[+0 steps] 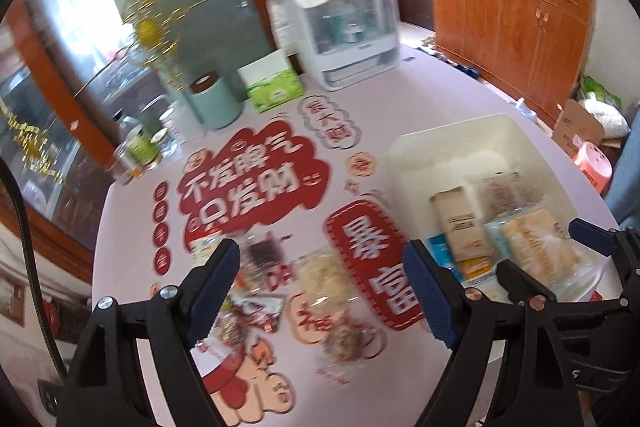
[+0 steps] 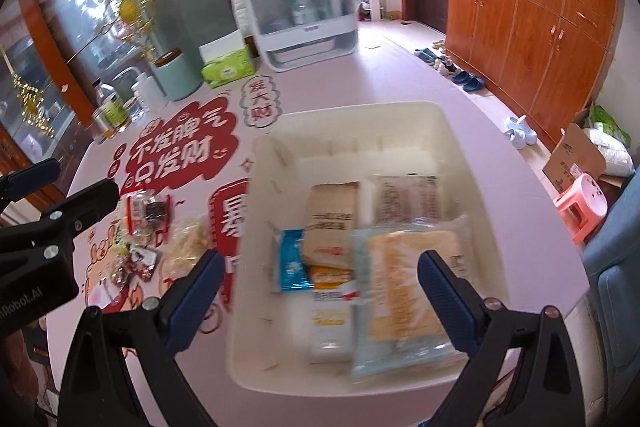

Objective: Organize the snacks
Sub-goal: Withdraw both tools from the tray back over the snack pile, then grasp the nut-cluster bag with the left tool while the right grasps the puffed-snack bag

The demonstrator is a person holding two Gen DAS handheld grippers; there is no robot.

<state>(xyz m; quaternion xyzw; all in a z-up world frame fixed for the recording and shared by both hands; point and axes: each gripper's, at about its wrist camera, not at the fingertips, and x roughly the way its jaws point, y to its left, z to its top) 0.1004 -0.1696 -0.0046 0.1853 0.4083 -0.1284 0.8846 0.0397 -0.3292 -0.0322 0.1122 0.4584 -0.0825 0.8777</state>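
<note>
Over the loose snacks (image 1: 320, 279) at the near left of the table (image 1: 432, 83), the left gripper (image 1: 324, 279) hangs with its jaws spread wide and nothing between them, its blue pads (image 1: 204, 301) touching nothing. To the right, the right gripper (image 2: 320, 297) is likewise spread wide and empty above the white bin (image 2: 360, 119). In the bin lie a blue packet (image 2: 292, 261), a brown packet (image 2: 332, 211) and a large pale bag (image 2: 404, 287), blurred, well below the pads.

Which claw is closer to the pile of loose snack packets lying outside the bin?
Left. The left claw hovers open right over the loose packets on the table; the right claw is open above the white bin, beside them.
</note>
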